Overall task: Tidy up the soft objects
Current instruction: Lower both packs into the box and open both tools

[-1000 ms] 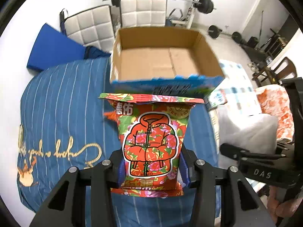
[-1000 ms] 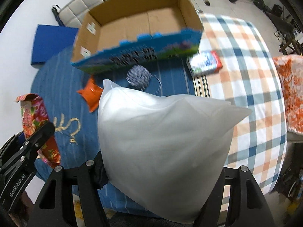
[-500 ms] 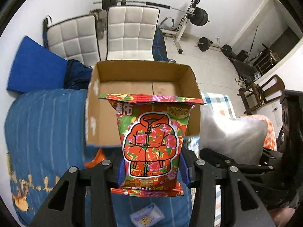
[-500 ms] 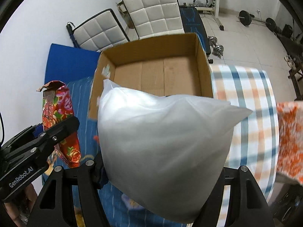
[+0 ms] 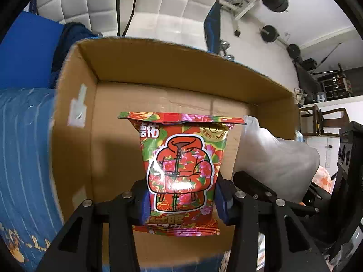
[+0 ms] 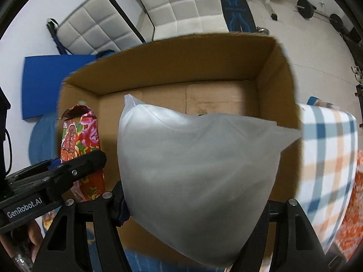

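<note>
My left gripper is shut on a red floral snack packet, which hangs over the open cardboard box. The right gripper is shut on a puffy white plastic pillow bag, also above the box. From the right wrist view the packet and left gripper show at the left, over the box's left side. From the left wrist view the white bag sits at the right. The box's floor looks bare.
The box rests on a bed with a blue striped cover at left and a plaid blanket at right. White quilted chairs, a blue mat and gym weights stand beyond.
Both grippers have carried their loads forward and downward from over the bed to above the box. The box now fills both views, and loose items on the bed have dropped out of sight.
</note>
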Demonstrator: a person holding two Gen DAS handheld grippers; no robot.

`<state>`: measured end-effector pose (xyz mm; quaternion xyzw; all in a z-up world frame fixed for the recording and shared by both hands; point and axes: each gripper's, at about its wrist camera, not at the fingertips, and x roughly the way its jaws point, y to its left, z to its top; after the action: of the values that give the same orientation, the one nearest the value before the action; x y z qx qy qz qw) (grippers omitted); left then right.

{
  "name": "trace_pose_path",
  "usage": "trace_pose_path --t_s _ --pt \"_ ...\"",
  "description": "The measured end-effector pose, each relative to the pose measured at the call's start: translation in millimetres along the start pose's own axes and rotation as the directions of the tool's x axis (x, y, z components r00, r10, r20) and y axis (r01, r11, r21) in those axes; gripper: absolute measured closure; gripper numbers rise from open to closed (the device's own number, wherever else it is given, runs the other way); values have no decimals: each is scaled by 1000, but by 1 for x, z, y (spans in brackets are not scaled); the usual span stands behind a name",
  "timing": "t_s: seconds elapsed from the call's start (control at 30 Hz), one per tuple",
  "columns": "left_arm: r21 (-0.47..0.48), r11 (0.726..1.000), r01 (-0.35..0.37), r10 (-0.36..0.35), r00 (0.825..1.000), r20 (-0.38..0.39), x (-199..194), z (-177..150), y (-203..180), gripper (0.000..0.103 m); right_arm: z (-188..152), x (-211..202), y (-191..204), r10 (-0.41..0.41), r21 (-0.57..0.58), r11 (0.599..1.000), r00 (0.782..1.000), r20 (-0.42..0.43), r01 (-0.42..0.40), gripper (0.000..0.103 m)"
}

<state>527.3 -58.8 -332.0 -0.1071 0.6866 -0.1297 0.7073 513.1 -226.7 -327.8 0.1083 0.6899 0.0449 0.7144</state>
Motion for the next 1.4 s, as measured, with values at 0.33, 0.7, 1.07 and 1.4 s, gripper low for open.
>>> trace_pose_path --t_s 0.33,0.7,1.07,1.4 --pt "-65 997 29 -39 988 -152 76 41 15 60 48 77 -5 -25 -8 1000 997 -71 25 32" --pt "-46 999 1 -8 986 -164 82 48 3 53 66 105 -8 -12 -4 1000 994 -109 11 25" --pt "42 993 -108 113 986 -126 43 41 -26 24 63 104 3 -92 -33 995 992 -89 89 2" --pt "27 983 -184 184 983 -15 -12 4 -19 4 36 82 28 -175 -47 984 984 -19 174 0"
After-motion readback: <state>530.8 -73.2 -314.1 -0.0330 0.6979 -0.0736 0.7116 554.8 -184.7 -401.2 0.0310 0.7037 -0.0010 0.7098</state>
